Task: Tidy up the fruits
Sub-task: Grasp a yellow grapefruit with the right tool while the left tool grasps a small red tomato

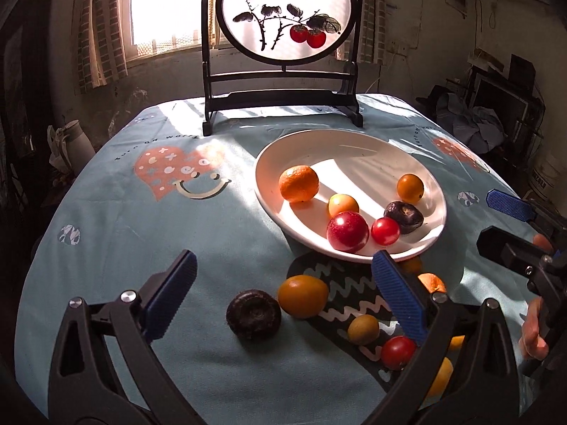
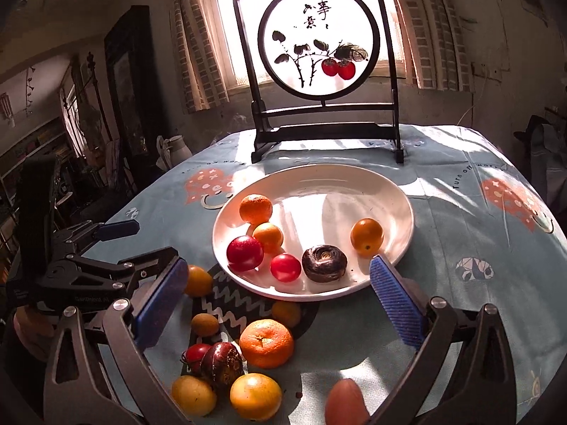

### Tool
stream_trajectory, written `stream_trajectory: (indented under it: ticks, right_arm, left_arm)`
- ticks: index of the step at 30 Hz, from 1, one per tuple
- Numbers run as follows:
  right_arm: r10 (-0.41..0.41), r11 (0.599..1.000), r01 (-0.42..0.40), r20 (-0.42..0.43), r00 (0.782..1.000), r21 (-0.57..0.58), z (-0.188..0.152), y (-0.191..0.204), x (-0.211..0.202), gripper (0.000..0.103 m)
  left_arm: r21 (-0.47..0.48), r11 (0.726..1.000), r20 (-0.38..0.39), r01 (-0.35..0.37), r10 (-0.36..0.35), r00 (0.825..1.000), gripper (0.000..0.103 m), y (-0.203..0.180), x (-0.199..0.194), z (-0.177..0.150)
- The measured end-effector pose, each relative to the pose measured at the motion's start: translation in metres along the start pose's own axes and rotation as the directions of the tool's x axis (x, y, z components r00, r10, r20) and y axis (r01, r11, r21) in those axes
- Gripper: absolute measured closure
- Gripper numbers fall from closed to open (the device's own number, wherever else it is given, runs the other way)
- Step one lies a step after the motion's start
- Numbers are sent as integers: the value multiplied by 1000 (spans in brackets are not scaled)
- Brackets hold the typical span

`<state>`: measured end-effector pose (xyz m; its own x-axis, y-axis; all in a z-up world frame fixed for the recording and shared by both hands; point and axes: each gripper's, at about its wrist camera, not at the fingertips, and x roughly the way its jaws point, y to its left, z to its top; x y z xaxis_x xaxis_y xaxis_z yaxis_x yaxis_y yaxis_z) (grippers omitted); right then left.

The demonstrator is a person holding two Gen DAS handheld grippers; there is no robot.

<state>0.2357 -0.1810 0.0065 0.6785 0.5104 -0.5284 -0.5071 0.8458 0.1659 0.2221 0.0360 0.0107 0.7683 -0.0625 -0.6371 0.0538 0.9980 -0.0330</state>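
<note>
Six fruits lie on the white plate (image 1: 354, 148) in the left wrist view: a mandarin (image 1: 298, 183), a small yellow-orange fruit (image 1: 343, 205), a red plum (image 1: 347, 231), a cherry tomato (image 1: 385, 231), a dark wrinkled fruit (image 1: 404, 216) and an orange-yellow fruit (image 1: 410, 188) near the far rim.
- Left gripper (image 1: 283, 283): blue fingers wide apart, holding nothing, hovering over the desk (image 1: 124, 233) short of the plate.
- Between those fingers, on the cloth: a dark round fruit (image 1: 253, 314) touching a yellow-orange fruit (image 1: 302, 296); further right a small greenish-brown fruit (image 1: 363, 329) and a red tomato (image 1: 398, 352), partly behind the right-hand finger.
- Right gripper (image 1: 510, 219): at the right edge, seen side-on.
- Standing screen (image 1: 283, 35) painted with persimmons: behind the plate, before the window.

Right wrist view, same plate (image 2: 319, 180) and six fruits.
- Right gripper (image 2: 280, 290): fingers wide apart, empty, tips near the plate's front rim.
- Loose fruit on the desk (image 2: 460, 283) before the plate: a large mandarin (image 2: 266, 343), a dark red fruit (image 2: 222, 358) touching a small red tomato (image 2: 196, 353), two yellow fruits (image 2: 194, 395) (image 2: 256, 396) nearest the camera, a small brownish fruit (image 2: 205, 325), and two more orange ones (image 2: 198, 280) (image 2: 286, 313) just beside the plate rim.
- Left gripper (image 2: 120, 230): at the left edge, fingers apart.
</note>
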Motion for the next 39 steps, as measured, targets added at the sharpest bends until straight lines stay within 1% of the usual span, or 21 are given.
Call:
stream_trajectory:
  ticks: [1,3,5,6,8,10,11,12,13,15,17,20,23,25,30,32,34,36,38,39]
  right_arm:
    - [-16,1000,17,-36,999,5,-3,0,2,1]
    - [-15,999,17,-65,998,38,-9,-3,3,1]
    - [20,998,-13,-123,992,60,-16,-6,6,1]
    - [38,997,-27,-153,987,71,-19,-8,7,3]
    - [80,994,-65,-183,980,88,-25,-9,4,7]
    - [114,992,-100,-210,971,75,-31,-7,-1,12]
    - [115,993,-103,-221,968,66,-34,-7,-3,16]
    - [118,993,-108,-238,964,56,-38,-6,-4,24]
    - [124,992,-114,-260,958,54,-43,-6,-3,28]
    - [133,991,-117,-297,946,69,-52,-7,0,39]
    - [136,990,-121,-327,935,67,-58,-6,3,43]
    - [136,991,-128,-345,929,46,-62,0,5,43]
    - [121,993,-117,-358,926,33,-65,1,8,44]
    - [111,994,-109,-364,925,28,-66,1,11,45]
    - [77,995,-91,-351,933,-26,-65,8,13,46]
    - [68,995,-90,-356,932,-47,-66,12,15,46]
    - [55,994,-87,-359,932,-73,-67,16,18,51]
    - [55,992,-93,-363,930,-87,-67,19,20,62]
    - [58,992,-93,-361,931,-80,-67,17,20,64]
    - [63,993,-94,-357,932,-68,-66,15,19,65]
  left_arm:
    - [-3,1000,1,-1,1,1000,2,2,-2,-3]
    - [-2,1000,1,-18,18,1000,2,3,-6,-9]
    - [-1,1000,-7,-15,15,1000,2,5,-9,-14]
    - [2,1000,-12,-9,9,1000,2,6,-10,-17]
    - [14,1000,-14,-10,10,1000,2,7,-14,-23]
    - [27,1000,-8,-14,14,1000,2,8,-19,-29]
    - [31,999,-6,-11,11,1000,2,9,-21,-33]
    - [30,999,-9,-10,10,1000,2,10,-22,-36]
    - [28,1000,-11,-9,10,1000,2,11,-24,-38]
    - [24,1000,-13,-9,10,1000,2,13,-25,-40]
    - [14,1000,-6,-10,11,1000,2,16,-27,-40]
    - [4,1000,-7,-3,3,1000,2,17,-27,-39]
    - [7,1000,-14,2,-2,1000,2,17,-27,-40]
    - [11,1000,-16,8,-8,1000,2,15,-27,-40]
    - [32,999,-17,6,-6,1000,2,11,-27,-41]
    - [36,999,-20,11,-10,1000,2,10,-27,-42]
    - [42,999,-21,13,-12,1000,2,9,-28,-43]
    - [48,999,-19,17,-16,1000,2,7,-29,-44]
    - [54,998,-19,27,-26,999,2,6,-30,-45]
    - [56,997,-23,43,-42,999,2,6,-31,-46]
